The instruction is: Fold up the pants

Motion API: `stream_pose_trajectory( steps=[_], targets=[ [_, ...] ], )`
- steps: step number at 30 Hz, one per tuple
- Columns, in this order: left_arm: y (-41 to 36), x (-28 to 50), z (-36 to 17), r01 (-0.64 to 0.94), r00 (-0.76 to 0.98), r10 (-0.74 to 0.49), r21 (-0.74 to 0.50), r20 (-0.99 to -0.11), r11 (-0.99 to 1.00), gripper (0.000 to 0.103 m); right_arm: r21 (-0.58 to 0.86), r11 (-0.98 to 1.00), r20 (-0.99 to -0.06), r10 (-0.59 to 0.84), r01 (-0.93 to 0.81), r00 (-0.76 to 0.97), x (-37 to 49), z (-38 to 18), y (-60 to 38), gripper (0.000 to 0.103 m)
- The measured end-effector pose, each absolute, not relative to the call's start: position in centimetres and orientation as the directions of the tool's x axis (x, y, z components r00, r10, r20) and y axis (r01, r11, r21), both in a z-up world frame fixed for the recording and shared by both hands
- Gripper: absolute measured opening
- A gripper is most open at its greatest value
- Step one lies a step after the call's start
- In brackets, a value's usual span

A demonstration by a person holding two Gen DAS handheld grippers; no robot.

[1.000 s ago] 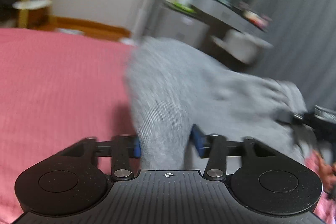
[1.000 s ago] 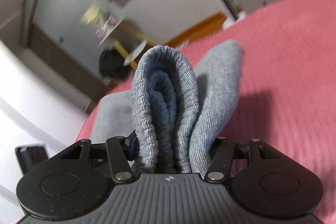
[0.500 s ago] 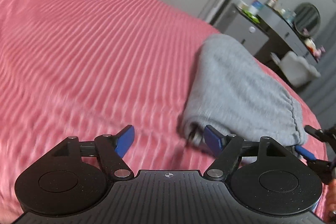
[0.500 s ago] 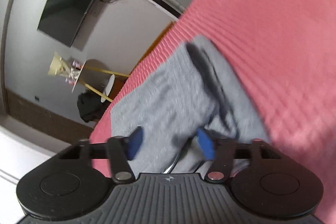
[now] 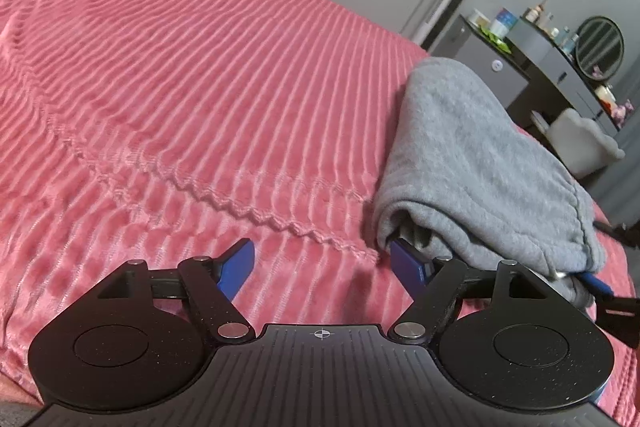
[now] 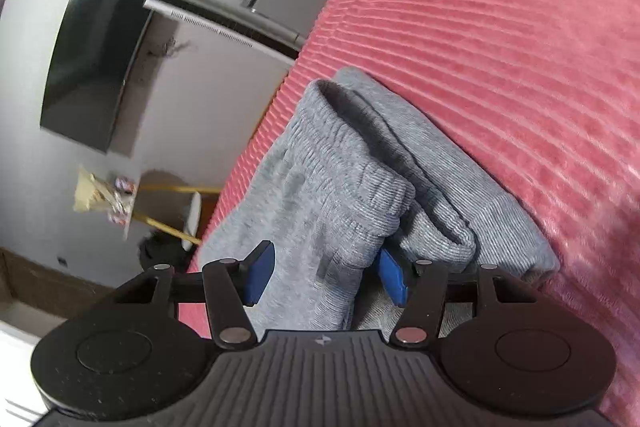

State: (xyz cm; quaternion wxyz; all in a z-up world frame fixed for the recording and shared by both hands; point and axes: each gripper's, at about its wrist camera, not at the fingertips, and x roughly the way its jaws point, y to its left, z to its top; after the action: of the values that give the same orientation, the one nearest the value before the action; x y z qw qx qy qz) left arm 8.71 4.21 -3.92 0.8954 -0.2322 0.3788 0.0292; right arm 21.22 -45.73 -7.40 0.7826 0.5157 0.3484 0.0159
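The grey pants lie folded in a compact bundle on the pink ribbed bedspread. My left gripper is open and empty, just left of the bundle's near end; its right blue pad touches the fabric edge. In the right wrist view the pants show their ribbed waistband on top. My right gripper is open, its blue pads standing either side of a fold of the fabric without pinching it. The right gripper's tip shows in the left wrist view at the far right.
The bedspread fills most of both views. Beyond the bed stand a dresser with bottles and a round mirror, a white chair, a wall television and a small yellow-legged side table.
Both grippers let go of the pants and opened. The bundle now rests on the bed, and both grippers have drawn back and lowered beside it.
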Motion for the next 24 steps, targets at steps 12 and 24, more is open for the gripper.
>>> stream_pose_trajectory(
  steps=[12, 24],
  targets=[
    [5.0, 8.4, -4.2, -0.257, 0.712, -0.089, -0.377, -0.696, 0.89, 0.08, 0.72, 0.544, -0.632, 0.255, 0.431, 0.732, 23.0, -6.8, -44.1, 0.024],
    [4.8, 8.3, -3.7, -0.251, 0.738, -0.052, -0.346, -0.672, 0.904, 0.08, 0.69, 0.684, -0.538, 0.266, 0.237, 0.8, 18.2, -8.3, -45.8, 0.019]
  ],
)
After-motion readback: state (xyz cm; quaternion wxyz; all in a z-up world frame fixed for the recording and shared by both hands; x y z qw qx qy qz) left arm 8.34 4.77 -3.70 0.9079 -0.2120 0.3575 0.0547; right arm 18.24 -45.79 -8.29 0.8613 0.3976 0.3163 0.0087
